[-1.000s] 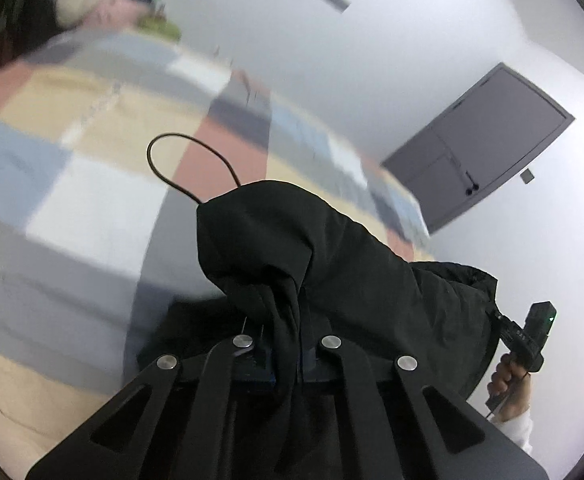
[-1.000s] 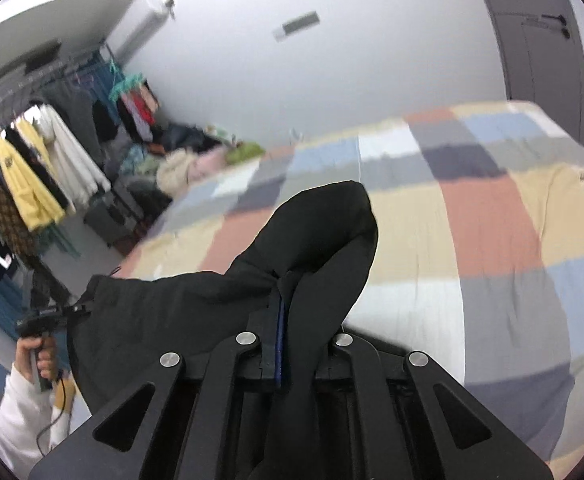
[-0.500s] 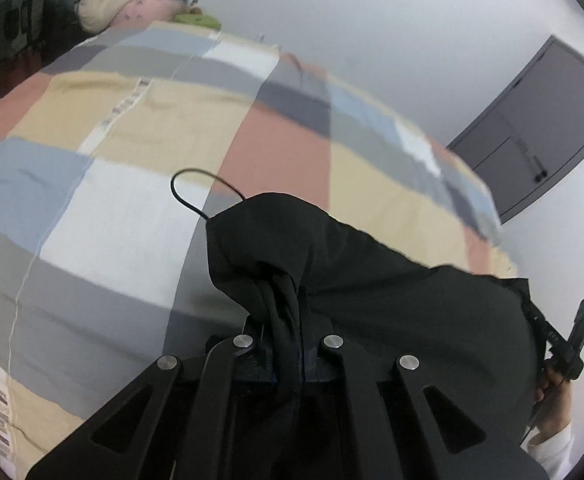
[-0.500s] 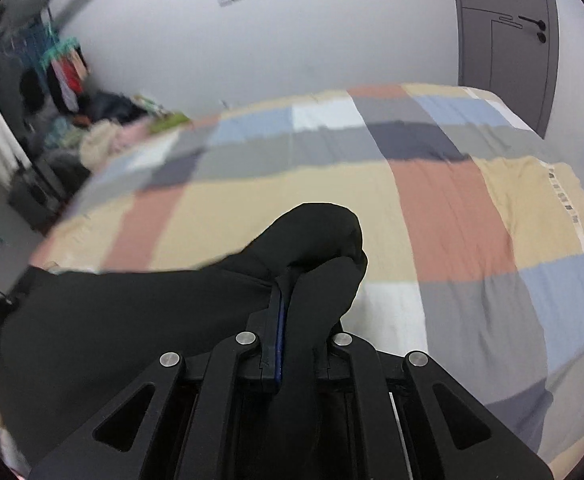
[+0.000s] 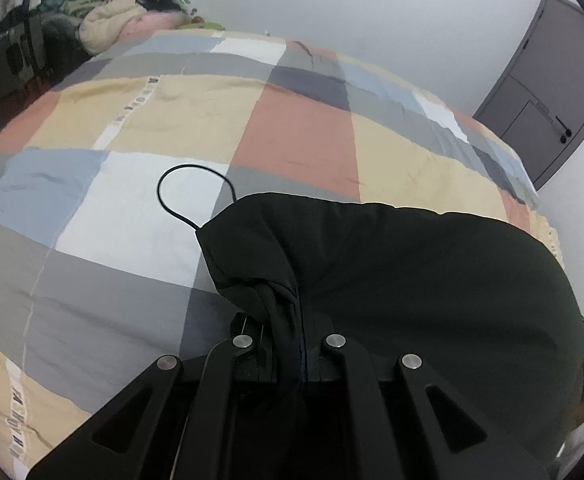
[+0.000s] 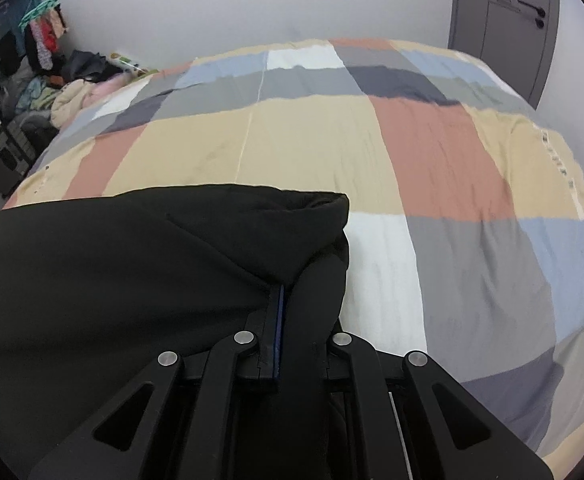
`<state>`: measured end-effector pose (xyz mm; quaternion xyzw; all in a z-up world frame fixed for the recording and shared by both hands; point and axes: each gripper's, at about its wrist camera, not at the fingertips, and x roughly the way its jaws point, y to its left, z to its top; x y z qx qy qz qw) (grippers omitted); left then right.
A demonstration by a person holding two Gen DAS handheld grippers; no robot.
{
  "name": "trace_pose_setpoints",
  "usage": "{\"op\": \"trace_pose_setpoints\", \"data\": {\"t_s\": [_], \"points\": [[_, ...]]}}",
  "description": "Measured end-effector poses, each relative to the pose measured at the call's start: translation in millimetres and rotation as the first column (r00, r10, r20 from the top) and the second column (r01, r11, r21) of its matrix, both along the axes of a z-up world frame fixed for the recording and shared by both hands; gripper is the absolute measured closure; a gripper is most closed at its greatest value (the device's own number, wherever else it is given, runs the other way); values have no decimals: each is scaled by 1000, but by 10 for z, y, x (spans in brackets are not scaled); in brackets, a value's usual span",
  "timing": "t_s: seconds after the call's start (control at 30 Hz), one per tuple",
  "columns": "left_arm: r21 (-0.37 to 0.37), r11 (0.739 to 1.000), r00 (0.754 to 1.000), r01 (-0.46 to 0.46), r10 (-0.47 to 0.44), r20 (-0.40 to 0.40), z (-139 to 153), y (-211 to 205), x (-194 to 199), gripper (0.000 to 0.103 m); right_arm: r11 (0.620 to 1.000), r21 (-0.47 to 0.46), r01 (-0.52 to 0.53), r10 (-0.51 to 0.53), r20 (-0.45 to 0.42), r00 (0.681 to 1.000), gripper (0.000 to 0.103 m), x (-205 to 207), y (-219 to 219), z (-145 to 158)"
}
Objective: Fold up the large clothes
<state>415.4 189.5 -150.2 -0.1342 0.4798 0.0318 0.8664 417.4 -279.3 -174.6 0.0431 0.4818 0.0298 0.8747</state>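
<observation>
One black garment [image 5: 412,280], spread between my two tongs over one patchwork bed [image 5: 300,136]: my left gripper [image 5: 288,320] was easing apart with bunched cloth between, my right gripper [image 6: 288,312] clamped on its corner. One cord loop [image 5: 180,184] at 10 o'clock; one clothes pile [image 6: 72,92] and one grey door [image 6: 504,28] beyond.

Patchwork bed cover [image 5: 300,128], grey door [image 6: 504,20], clothes pile [image 5: 112,26] by wall.

Garment [image 5: 432,280] spread over bed [image 5: 132,208]; clothes pile [image 5: 108,28] beyond; door [image 5: 548,92] right.
</observation>
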Motion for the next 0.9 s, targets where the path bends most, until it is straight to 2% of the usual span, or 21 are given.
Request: {"op": "trace_pose_setpoints", "data": {"t_s": [0.07, 0.2, 0.27, 0.3, 0.33, 0.37, 0.43, 0.47, 0.5, 0.53, 0.6, 0.67, 0.73, 0.8, 0.9], "points": [[28, 1000, 1000, 6, -7, 6, 43, -35, -27, 94, 1000, 29, 8, -8, -4, 1000, 96, -26, -56, 3], [34, 999, 1000, 6, -6, 9, 127, -44, -98, 93, 996, 83, 22, -23, 7, 1000, 92, -134, -138, 136], [35, 999, 1000, 10, -11, 12, 191, -59, -144, 93, 994, 103, 22, -24, 12, 1000, 84, -176, -159, 216], [39, 999, 1000, 13, -13, 14, 225, -60, -164, 88, 994, 111, 18, -20, 19, 1000, 77, -220, -162, 278], [43, 999, 1000, 12, -13, 19, 266, -73, -194, 79, 993, 118, 11, -15, 27, 1000, 75, -252, -158, 326], [47, 999, 1000, 10, -11, 28, 316, -86, -230, 71, 992, 126, 8, -12, 36, 999, 69, -292, -154, 380], [58, 998, 998, 2, -5, 55, 431, -116, -300, 30, 991, 130, 7, -14, 52, 999, 52, -367, -130, 477], [71, 997, 997, -4, -1, 73, 486, -134, -335, 23, 992, 129, 6, -15, 65, 998, 49, -410, -107, 541], [99, 995, 994, -14, 3, 109, 579, -168, -391, 17, 992, 130, 4, -14, 73, 997, 39, -427, -95, 587], [119, 993, 990, -18, 1, 140, 674, -208, -443, 17, 991, 133, 5, -16, 86, 996, 20, -464, -78, 647], [114, 993, 985, -7, -13, 173, 823, -292, -517, 16, 995, 101, 22, -36, 146, 989, 9, -558, -24, 809], [95, 995, 980, 14, -33, 198, 938, -405, -588, 16, 998, 63, 25, -37, 204, 978, 9, -645, 67, 973], [85, 995, 973, 46, -64, 220, 1003, -577, -634, 16, 996, 83, 31, -51, 255, 965, 0, -715, 135, 1101], [70, 995, 971, 66, -81, 225, 969, -729, -634, 16, 993, 117, 9, -43, 291, 956, 0, -771, 299, 1177], [52, 994, 975, 96, -104, 199, 757, -962, -558, 16, 991, 121, -57, 21, 280, 960, 0, -790, 698, 1094]]}}
